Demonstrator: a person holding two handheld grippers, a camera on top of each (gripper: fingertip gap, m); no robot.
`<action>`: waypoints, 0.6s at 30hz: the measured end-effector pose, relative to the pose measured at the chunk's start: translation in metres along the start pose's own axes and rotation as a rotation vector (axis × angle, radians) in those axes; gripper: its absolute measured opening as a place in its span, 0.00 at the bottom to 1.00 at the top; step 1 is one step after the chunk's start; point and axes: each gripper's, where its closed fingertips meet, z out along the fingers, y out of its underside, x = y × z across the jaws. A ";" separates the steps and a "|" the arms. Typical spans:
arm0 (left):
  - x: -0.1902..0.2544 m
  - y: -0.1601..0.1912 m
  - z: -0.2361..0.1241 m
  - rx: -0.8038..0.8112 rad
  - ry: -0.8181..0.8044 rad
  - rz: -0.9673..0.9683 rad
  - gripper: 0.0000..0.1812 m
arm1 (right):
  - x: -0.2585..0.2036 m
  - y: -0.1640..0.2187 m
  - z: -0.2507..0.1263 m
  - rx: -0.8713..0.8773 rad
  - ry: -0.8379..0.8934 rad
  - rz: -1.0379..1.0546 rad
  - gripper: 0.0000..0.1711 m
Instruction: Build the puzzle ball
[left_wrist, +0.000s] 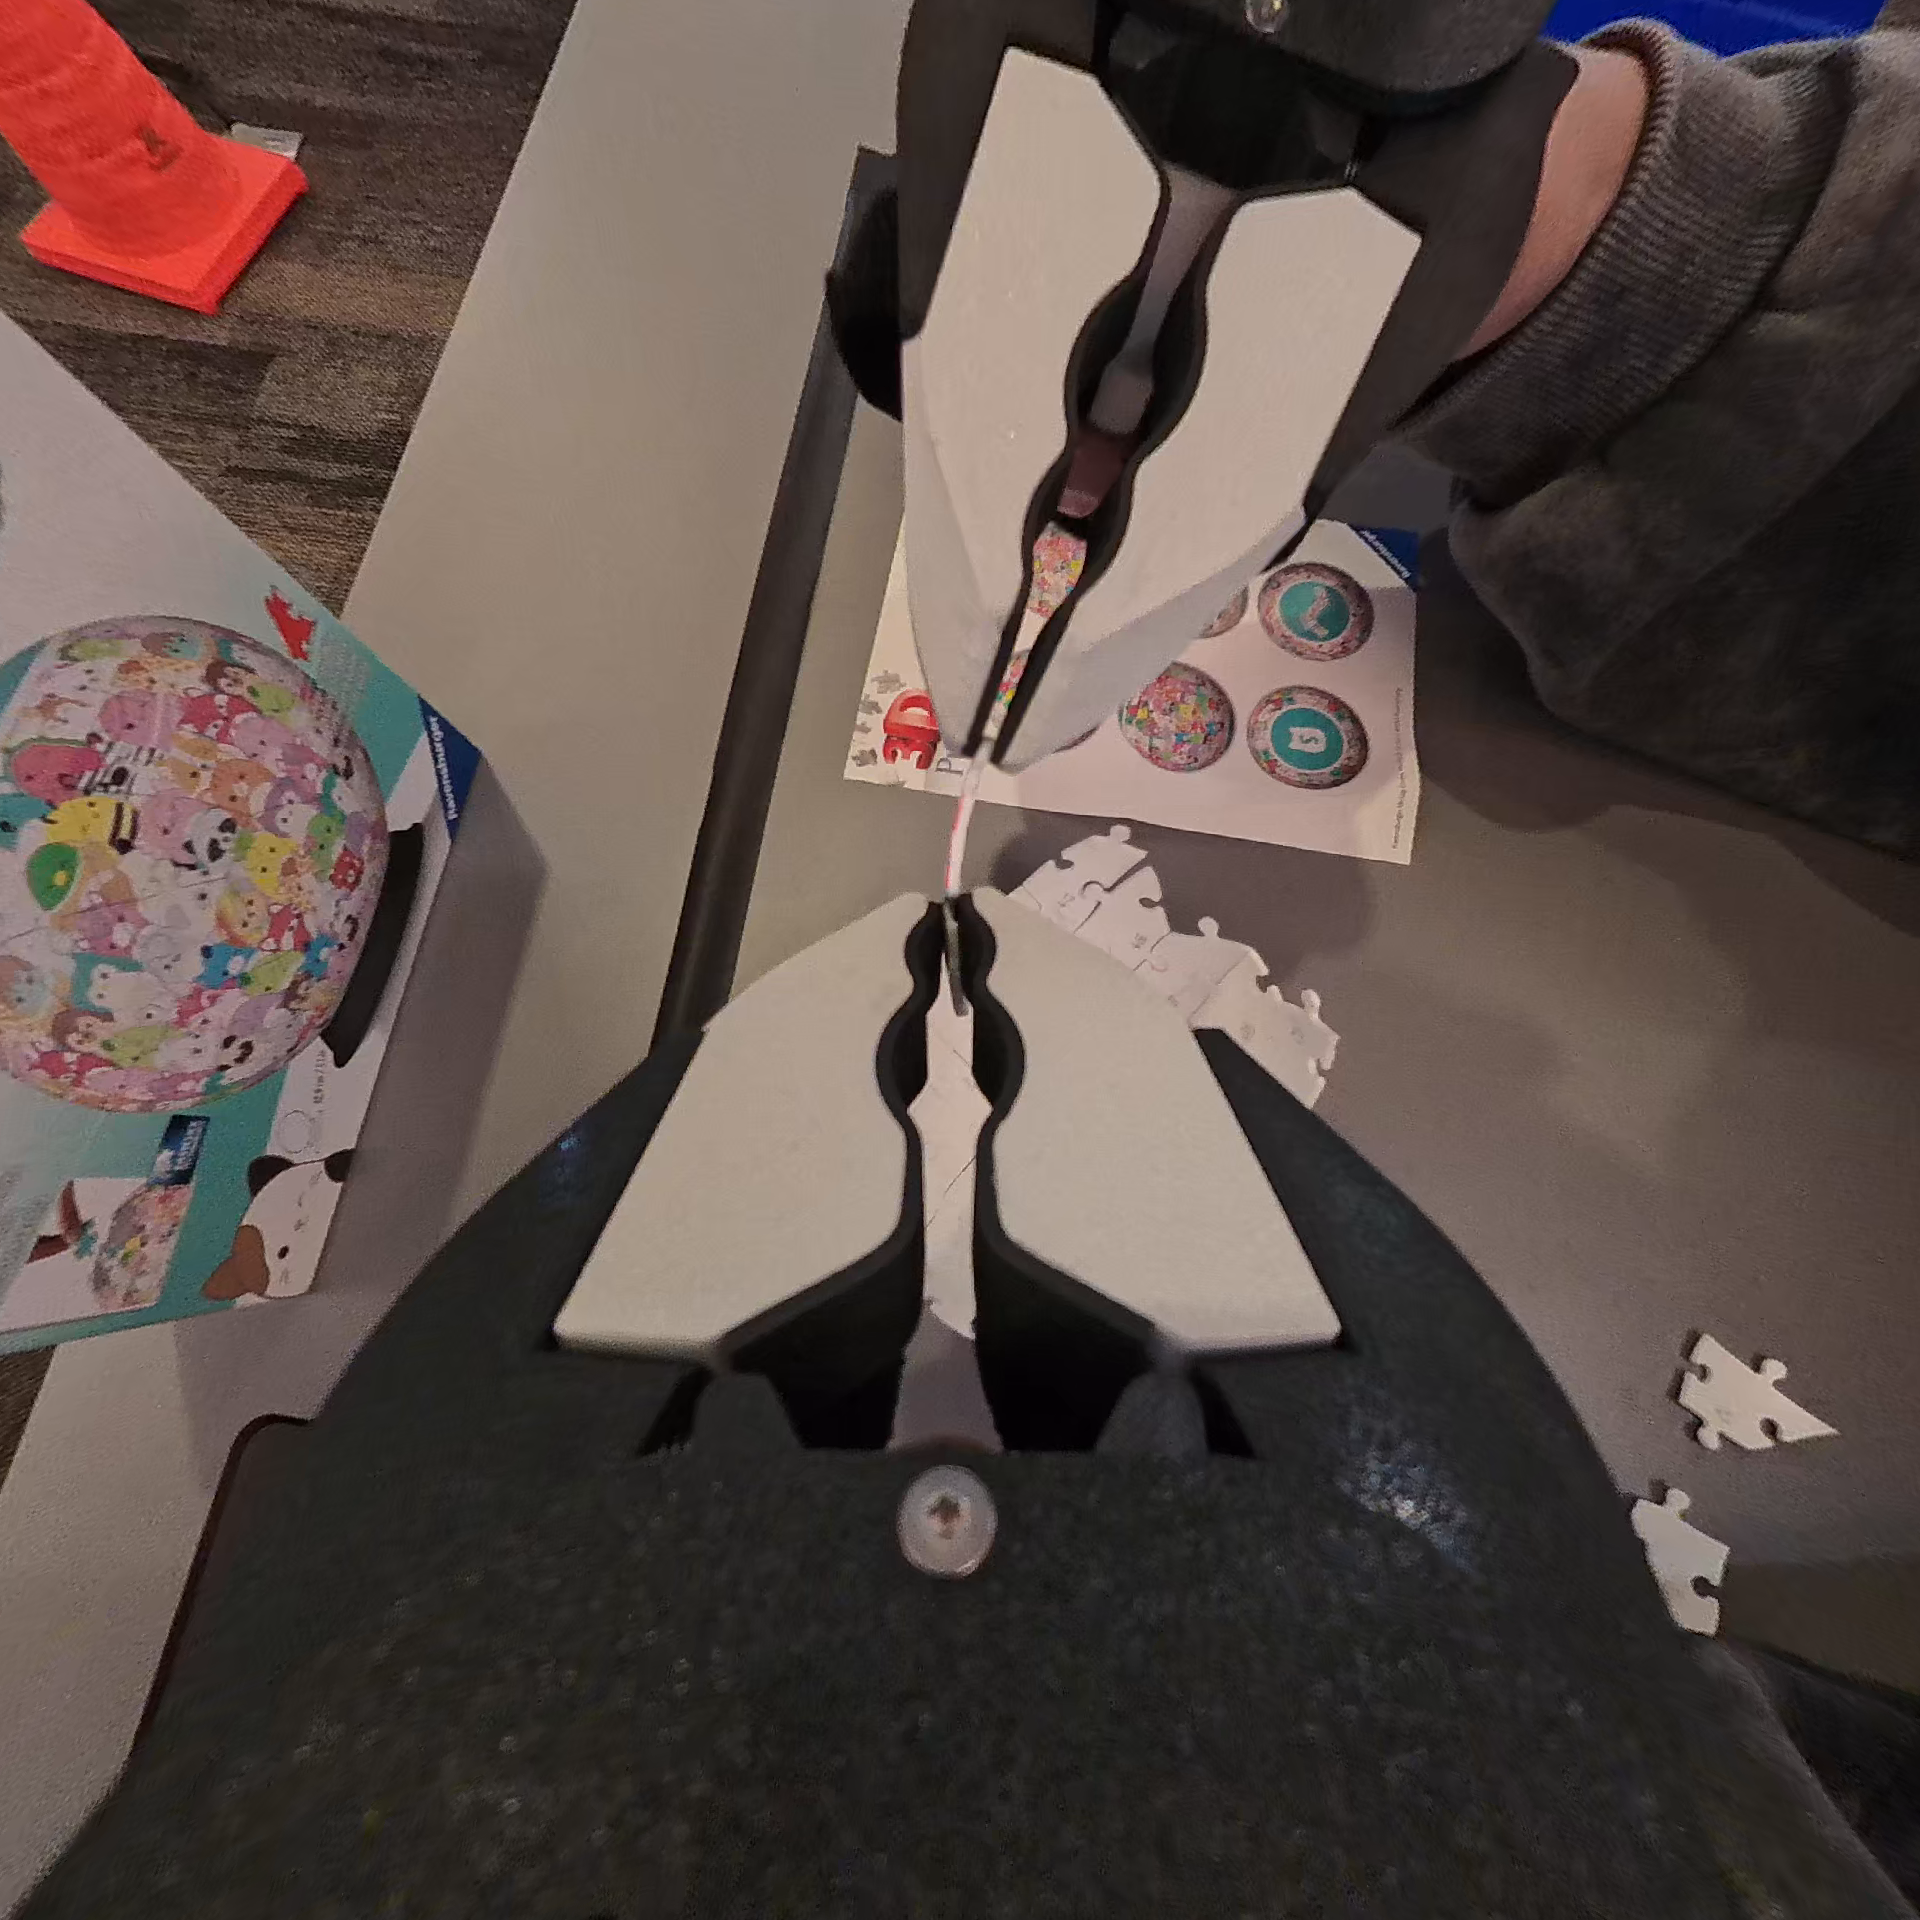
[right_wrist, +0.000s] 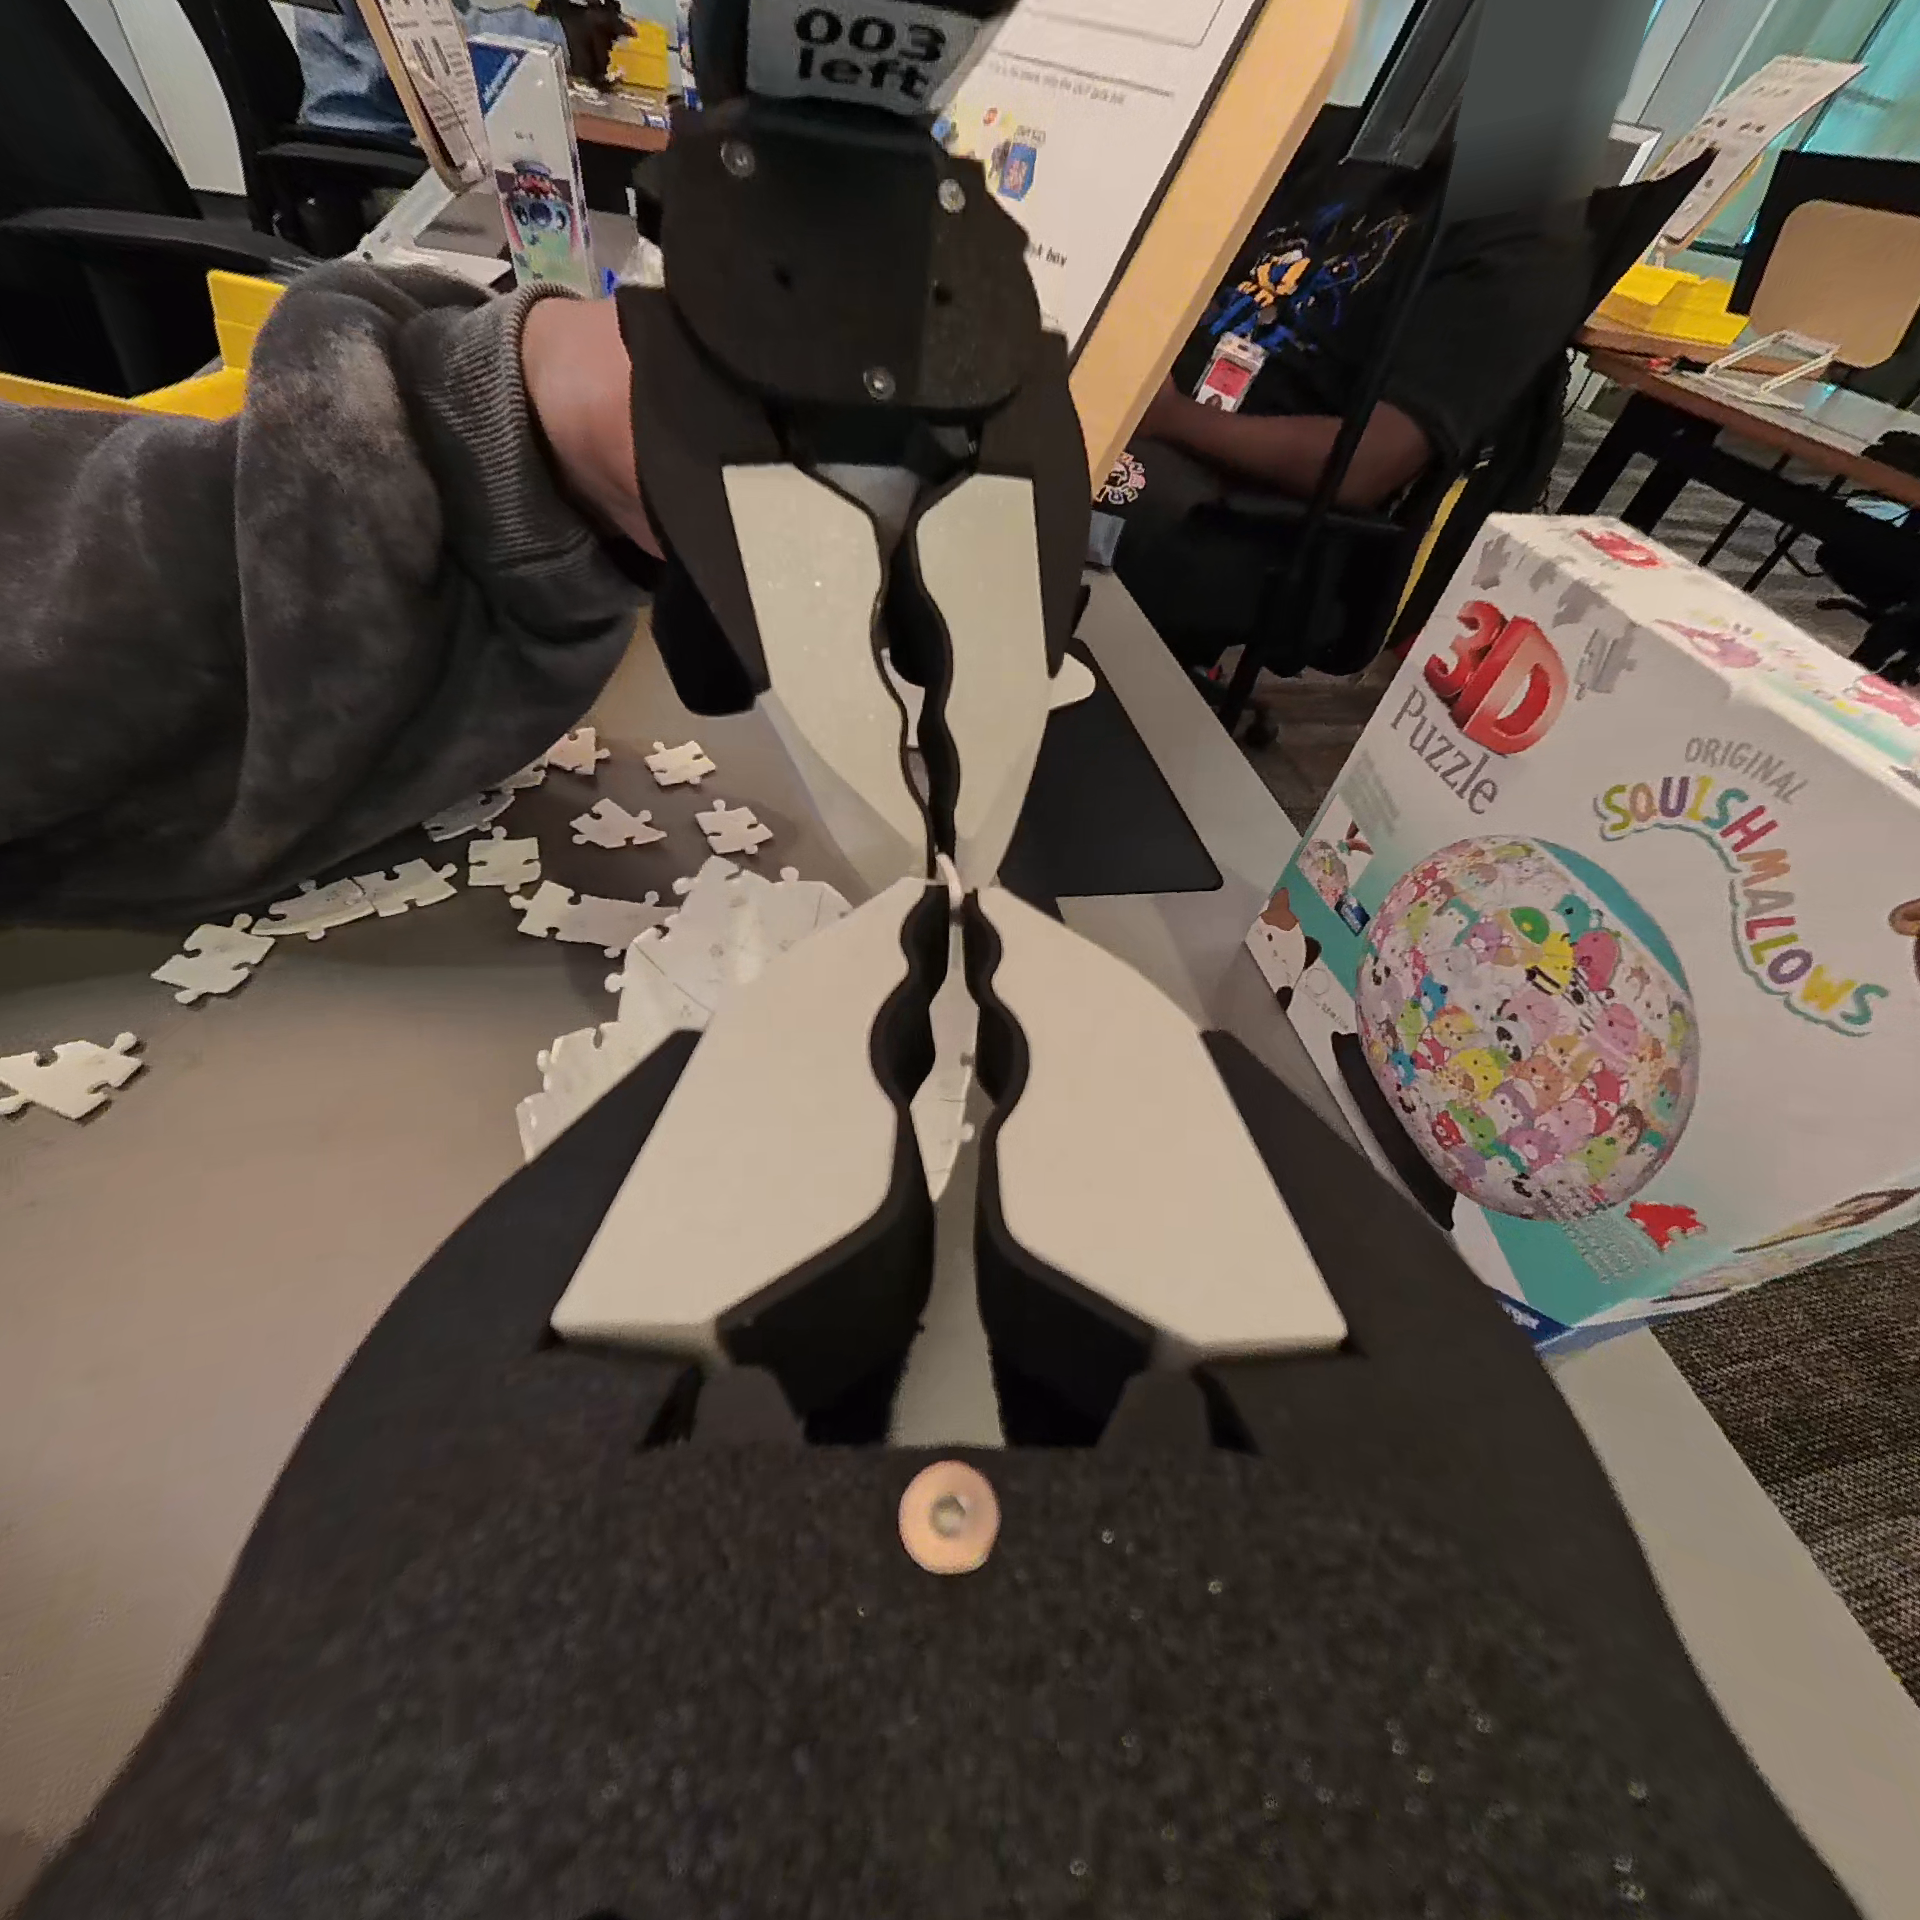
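My left gripper (left_wrist: 951, 912) and right gripper (left_wrist: 987, 753) meet tip to tip above the grey table (left_wrist: 1558, 1143). Both are shut on a thin puzzle piece (left_wrist: 961, 831) seen edge-on between them; I cannot tell whether it is one piece or two joined. In the right wrist view my right gripper (right_wrist: 951, 916) faces the left gripper (right_wrist: 943, 847), with a bit of white piece (right_wrist: 948, 879) showing between the tips. A joined strip of face-down white pieces (left_wrist: 1174, 940) lies on the table under the grippers, also in the right wrist view (right_wrist: 707, 956).
Loose white pieces (right_wrist: 623, 821) lie scattered under a grey sleeve (right_wrist: 260, 623), and two more (left_wrist: 1745, 1403) sit nearby. The puzzle box (right_wrist: 1610, 935) stands at the table edge. An instruction sheet (left_wrist: 1299, 727) lies beyond. An orange cone (left_wrist: 125, 156) stands on the floor. A person (right_wrist: 1299, 364) sits behind. Left and right tips are no more than a few centimetres apart.
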 end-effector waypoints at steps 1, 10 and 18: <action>-0.002 0.000 0.001 -0.001 -0.010 0.002 0.01 | 0.001 0.001 0.000 -0.009 0.006 -0.005 0.02; -0.034 0.047 0.008 -0.206 -0.160 -0.008 0.14 | 0.020 0.024 -0.004 -0.335 0.024 0.087 0.01; -0.039 0.074 0.024 -0.303 -0.126 -0.040 0.06 | 0.018 0.055 0.021 -0.583 -0.121 0.062 0.01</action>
